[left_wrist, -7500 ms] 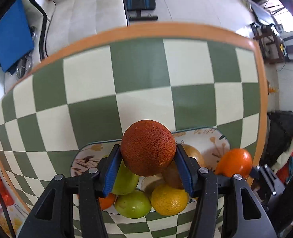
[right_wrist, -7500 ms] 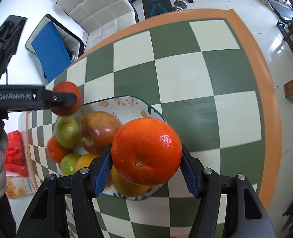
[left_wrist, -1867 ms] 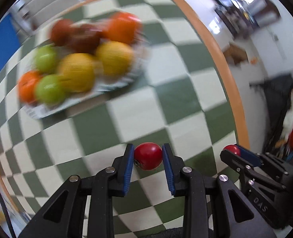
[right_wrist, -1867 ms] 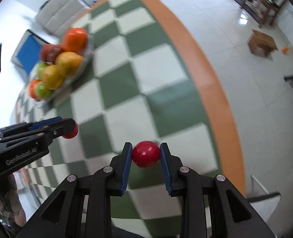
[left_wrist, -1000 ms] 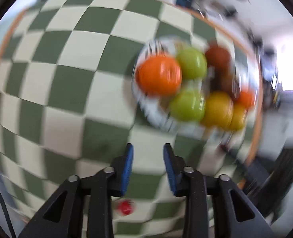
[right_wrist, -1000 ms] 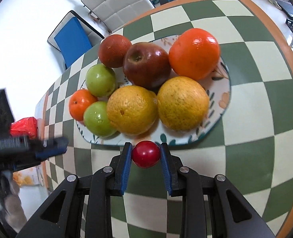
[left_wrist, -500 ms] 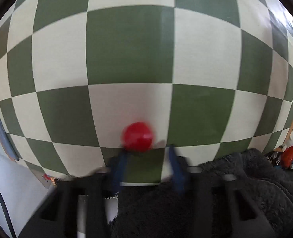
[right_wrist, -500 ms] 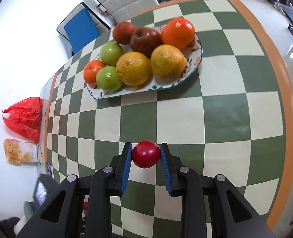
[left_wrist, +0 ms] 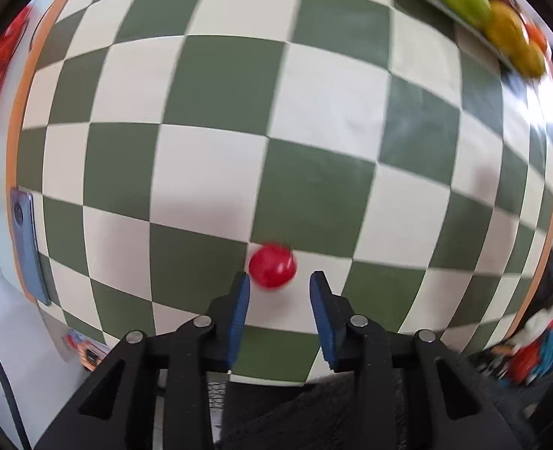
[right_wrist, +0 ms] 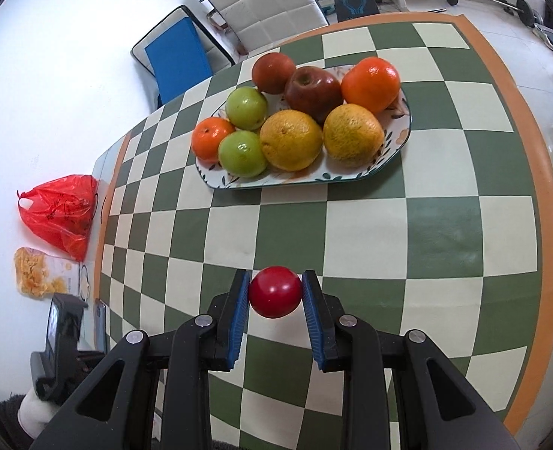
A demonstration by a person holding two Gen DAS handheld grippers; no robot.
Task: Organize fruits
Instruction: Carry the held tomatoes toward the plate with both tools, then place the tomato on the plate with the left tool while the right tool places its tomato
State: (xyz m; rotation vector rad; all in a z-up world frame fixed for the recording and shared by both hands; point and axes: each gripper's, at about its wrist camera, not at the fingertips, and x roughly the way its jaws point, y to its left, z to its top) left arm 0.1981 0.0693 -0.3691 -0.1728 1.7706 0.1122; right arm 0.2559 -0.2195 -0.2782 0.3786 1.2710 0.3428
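while my right hand-held gripper (right_wrist: 275, 292) is clenched on a small red fruit (right_wrist: 275, 291) above the checkered counter (right_wrist: 370, 225), my left hand-held gripper (left_wrist: 280, 292) has just been opening, and its blue pads (left_wrist: 241, 296) stand apart from a second small red fruit (left_wrist: 272, 265) lying blurred on the counter just past the tips. the plate (right_wrist: 400, 142) with oranges, green fruits and an apple (right_wrist: 313, 89) sits well beyond the right grip.
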